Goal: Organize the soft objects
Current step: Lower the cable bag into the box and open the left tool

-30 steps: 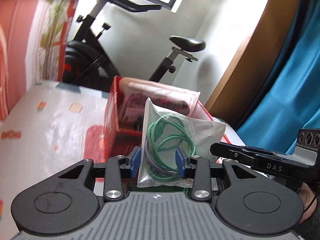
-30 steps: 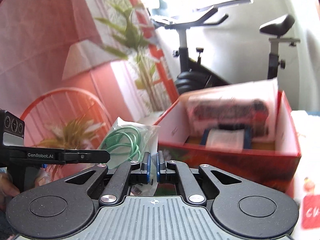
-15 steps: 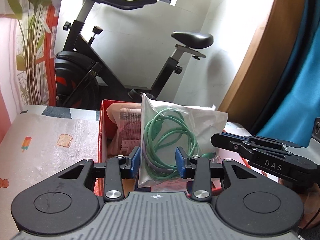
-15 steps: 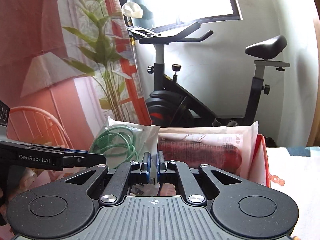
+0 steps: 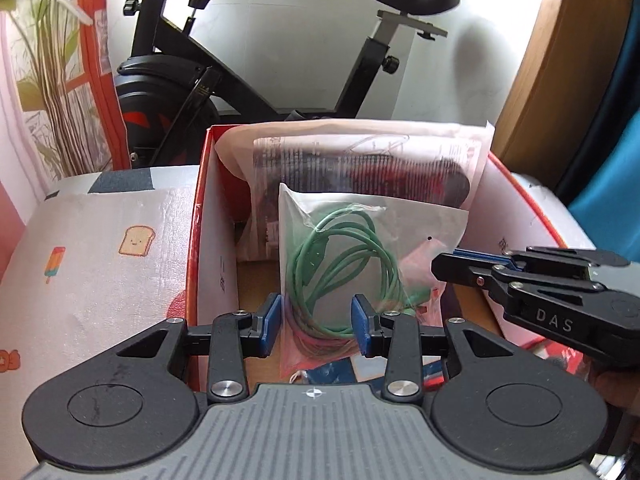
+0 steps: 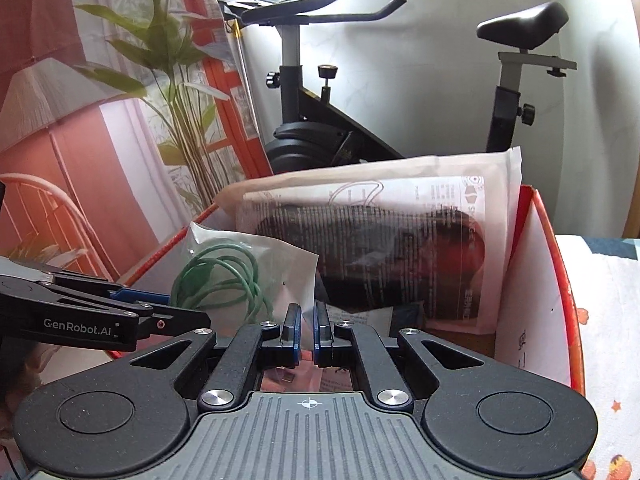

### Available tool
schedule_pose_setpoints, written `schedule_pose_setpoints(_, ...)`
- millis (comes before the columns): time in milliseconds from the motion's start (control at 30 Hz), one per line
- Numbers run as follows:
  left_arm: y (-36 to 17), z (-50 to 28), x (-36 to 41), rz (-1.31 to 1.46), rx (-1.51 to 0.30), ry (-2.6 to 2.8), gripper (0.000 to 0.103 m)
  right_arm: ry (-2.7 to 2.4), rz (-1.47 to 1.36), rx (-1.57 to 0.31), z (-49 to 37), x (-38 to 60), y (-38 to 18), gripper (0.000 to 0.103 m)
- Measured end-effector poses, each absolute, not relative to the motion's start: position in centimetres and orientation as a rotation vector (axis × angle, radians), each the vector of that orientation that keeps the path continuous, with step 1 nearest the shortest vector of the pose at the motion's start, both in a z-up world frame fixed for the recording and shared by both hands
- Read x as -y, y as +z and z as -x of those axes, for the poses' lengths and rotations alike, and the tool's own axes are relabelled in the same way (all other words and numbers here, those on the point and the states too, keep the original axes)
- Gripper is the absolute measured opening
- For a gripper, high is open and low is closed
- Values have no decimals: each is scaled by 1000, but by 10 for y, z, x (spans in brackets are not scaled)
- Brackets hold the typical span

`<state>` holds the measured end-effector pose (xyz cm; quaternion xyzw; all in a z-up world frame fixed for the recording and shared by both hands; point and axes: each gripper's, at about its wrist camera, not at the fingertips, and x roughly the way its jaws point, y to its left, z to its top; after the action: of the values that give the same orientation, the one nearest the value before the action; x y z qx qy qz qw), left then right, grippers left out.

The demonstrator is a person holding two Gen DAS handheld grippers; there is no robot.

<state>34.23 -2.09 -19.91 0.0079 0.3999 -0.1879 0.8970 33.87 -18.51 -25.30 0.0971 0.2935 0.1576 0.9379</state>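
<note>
A clear plastic bag with a coiled green cable [image 5: 352, 256] stands upright inside the red cardboard box [image 5: 196, 240]. My left gripper [image 5: 316, 322] is over the box, jaws partly apart on either side of the bag's lower part. My right gripper [image 6: 306, 330] has its pads slightly apart at the bag's corner [image 6: 296, 276], over the same box [image 6: 556, 264]. A larger plastic-wrapped dark item [image 5: 372, 164] leans against the box's far wall, also in the right wrist view [image 6: 400, 248]. The right gripper shows at the right of the left wrist view [image 5: 520, 280].
The box sits on a white padded surface with cartoon prints [image 5: 100, 272]. A black exercise bike [image 5: 248, 80] stands behind it by the wall. A plant and orange-framed panel [image 6: 192, 120] are to the left; a blue curtain [image 5: 608, 160] hangs right.
Both grippers moved forward and down with the cable bag, so that it now sits inside the red box. The right pads have parted slightly.
</note>
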Motion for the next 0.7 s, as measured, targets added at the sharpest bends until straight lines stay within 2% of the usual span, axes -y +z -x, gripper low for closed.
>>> schedule_pose_setpoints(333, -200, -338, 24, -126, -859, -359, 41, 288, -191, -691, -346, 182, -262, 8)
schedule_pose_setpoints(400, -198, -334, 23, -150, -850, -353, 42, 278, -183, -686, -344, 182, -260, 11)
schedule_pose_setpoints(467, -193, -330, 22, -150, -835, -359, 50, 276, -191, -664, -340, 185, -253, 13)
schedule_pose_setpoints(600, -179, -316, 20, -147, -774, -370, 61, 252, -161, -597, -322, 188, -235, 30)
schedule_pose_setpoints(667, -171, -306, 21, -144, -736, -369, 74, 232, -145, -558, -309, 192, -224, 44)
schedule_pose_setpoints(700, -167, -302, 20, -139, -722, -369, 78, 225, -143, -539, -303, 194, -220, 55)
